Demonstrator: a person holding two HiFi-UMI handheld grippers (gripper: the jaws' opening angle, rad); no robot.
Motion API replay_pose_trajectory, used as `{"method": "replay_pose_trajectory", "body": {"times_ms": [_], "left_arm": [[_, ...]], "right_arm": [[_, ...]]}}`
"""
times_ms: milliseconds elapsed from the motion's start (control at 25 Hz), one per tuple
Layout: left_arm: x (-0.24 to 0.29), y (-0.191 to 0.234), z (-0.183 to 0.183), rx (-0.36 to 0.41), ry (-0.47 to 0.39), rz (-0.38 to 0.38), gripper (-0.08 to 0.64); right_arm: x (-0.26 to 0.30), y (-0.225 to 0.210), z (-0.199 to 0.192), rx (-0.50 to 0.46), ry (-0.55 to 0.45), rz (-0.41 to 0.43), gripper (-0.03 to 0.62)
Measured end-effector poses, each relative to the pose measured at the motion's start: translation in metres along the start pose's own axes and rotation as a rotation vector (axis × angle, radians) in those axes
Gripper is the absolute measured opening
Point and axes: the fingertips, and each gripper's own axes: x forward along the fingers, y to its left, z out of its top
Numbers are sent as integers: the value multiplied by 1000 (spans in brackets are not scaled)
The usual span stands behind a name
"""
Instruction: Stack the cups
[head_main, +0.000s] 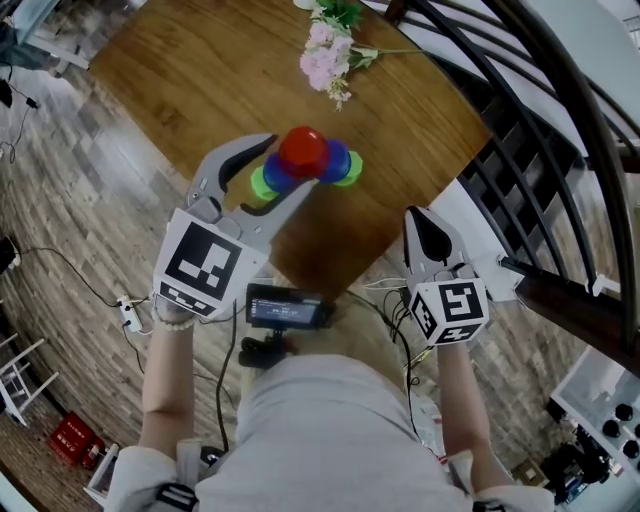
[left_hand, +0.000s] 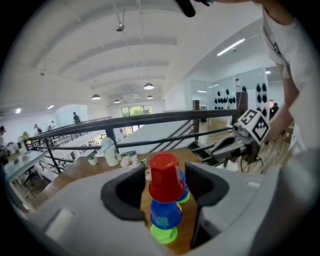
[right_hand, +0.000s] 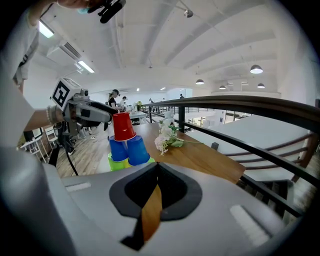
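The left gripper (head_main: 292, 163) is standing released, its jaws spread to either side of the red cup (head_main: 303, 150) without clamping it. This cup is sitting inverted atop blue cups (head_main: 340, 160) over green cups (head_main: 262, 183) on the wooden table (head_main: 200, 80). The right gripper (head_main: 418, 222) is hanging clenched, empty, beside the table

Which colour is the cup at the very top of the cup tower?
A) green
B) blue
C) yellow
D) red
D: the red cup stands upside down at the very top, on the blue cups, with the green cups at the bottom.
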Motion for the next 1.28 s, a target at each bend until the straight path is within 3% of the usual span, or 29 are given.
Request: {"method": "replay_pose_trajectory", "body": {"times_ms": [320,520,720,960,1280], "left_arm": [[-44,10,0,-136,-80,197,99],[-74,0,3,-186,-99,264,-1],[-96,-5,-2,-207,-101,325,-5],[-113,-10,-16,-163,-99,346,-6],[-114,-14,-26,-195,-93,356,-5]], "right_arm": [[-11,30,49,-118,-105,93,3],[-22,48,84,-149,-165,130,3],[-29,59,96,-164,-182,156,3],[-34,64,102,-155,-200,162,3],[-32,72,98,-160,-203,193,3]]}}
